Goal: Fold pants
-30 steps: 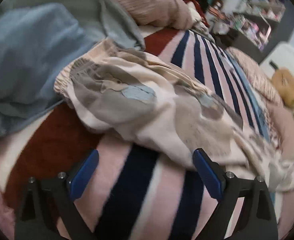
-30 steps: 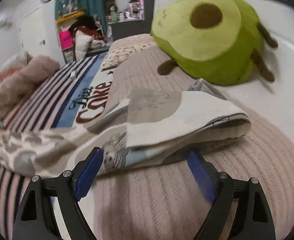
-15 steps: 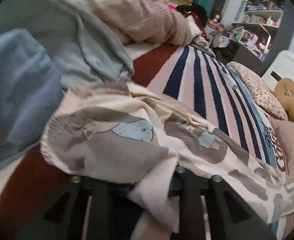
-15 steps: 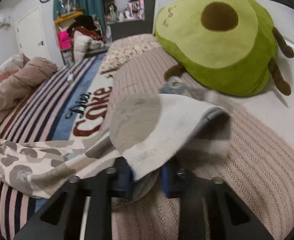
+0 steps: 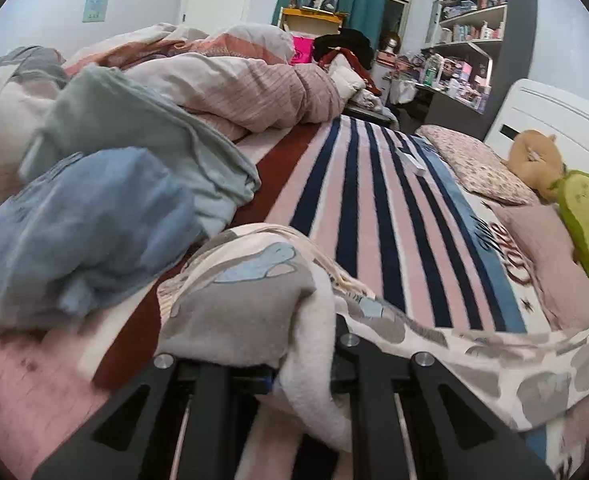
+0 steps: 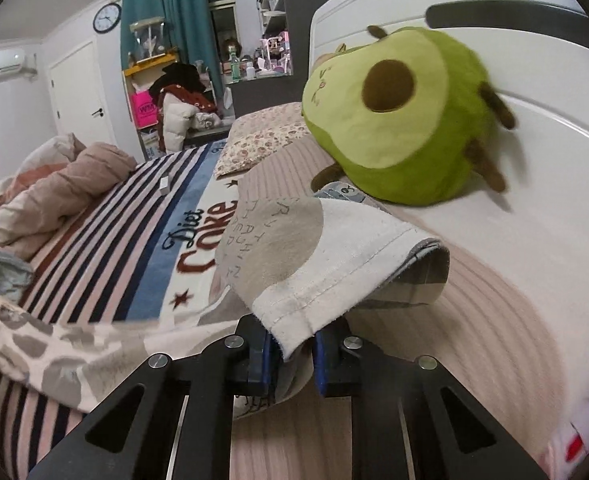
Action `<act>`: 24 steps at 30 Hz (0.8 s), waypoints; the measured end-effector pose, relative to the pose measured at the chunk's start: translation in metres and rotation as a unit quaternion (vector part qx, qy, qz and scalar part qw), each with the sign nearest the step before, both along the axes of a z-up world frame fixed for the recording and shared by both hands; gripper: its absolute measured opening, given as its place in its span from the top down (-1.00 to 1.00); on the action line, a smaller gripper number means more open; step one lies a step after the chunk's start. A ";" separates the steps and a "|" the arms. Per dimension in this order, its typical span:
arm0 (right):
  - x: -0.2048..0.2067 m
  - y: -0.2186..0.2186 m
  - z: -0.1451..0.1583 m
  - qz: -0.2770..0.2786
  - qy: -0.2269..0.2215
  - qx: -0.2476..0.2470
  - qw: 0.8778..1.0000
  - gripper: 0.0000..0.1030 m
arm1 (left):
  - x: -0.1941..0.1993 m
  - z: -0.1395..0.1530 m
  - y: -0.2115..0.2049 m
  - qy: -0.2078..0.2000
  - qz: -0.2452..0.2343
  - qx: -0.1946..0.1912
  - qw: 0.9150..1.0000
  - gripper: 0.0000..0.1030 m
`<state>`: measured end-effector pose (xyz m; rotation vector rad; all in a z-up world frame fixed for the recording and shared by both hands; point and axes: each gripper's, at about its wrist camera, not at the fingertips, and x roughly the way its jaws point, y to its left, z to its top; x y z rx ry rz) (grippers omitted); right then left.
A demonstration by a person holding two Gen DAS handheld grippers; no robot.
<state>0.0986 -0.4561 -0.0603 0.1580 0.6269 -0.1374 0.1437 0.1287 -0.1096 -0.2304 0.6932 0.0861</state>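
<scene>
Currently the cream fleece pants with grey blotches and small blue prints hang stretched between both claws above the striped pink-and-navy blanket: the left gripper is clamped on the bunched waistband end, and the right gripper is clamped on a hemmed leg cuff near the green avocado plush. Judged soft, light and limp, the fabric will sag mid-span and slide on the fleece blanket. Stitched hem and elastic waistband look like the firmest places to hold.
</scene>
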 end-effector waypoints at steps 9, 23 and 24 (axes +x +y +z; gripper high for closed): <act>-0.082 -0.022 -0.027 -0.012 0.065 0.021 0.998 0.77 | -0.082 -0.030 -0.004 0.074 -0.024 0.014 0.997 0.63; -0.123 0.012 0.003 0.013 0.036 -0.117 0.992 -0.20 | -0.133 0.026 -0.012 0.010 -0.001 0.119 0.993 -0.60; -0.119 0.019 0.003 0.031 0.038 -0.121 0.992 -0.20 | -0.133 0.032 -0.014 0.000 0.003 0.128 0.992 -0.60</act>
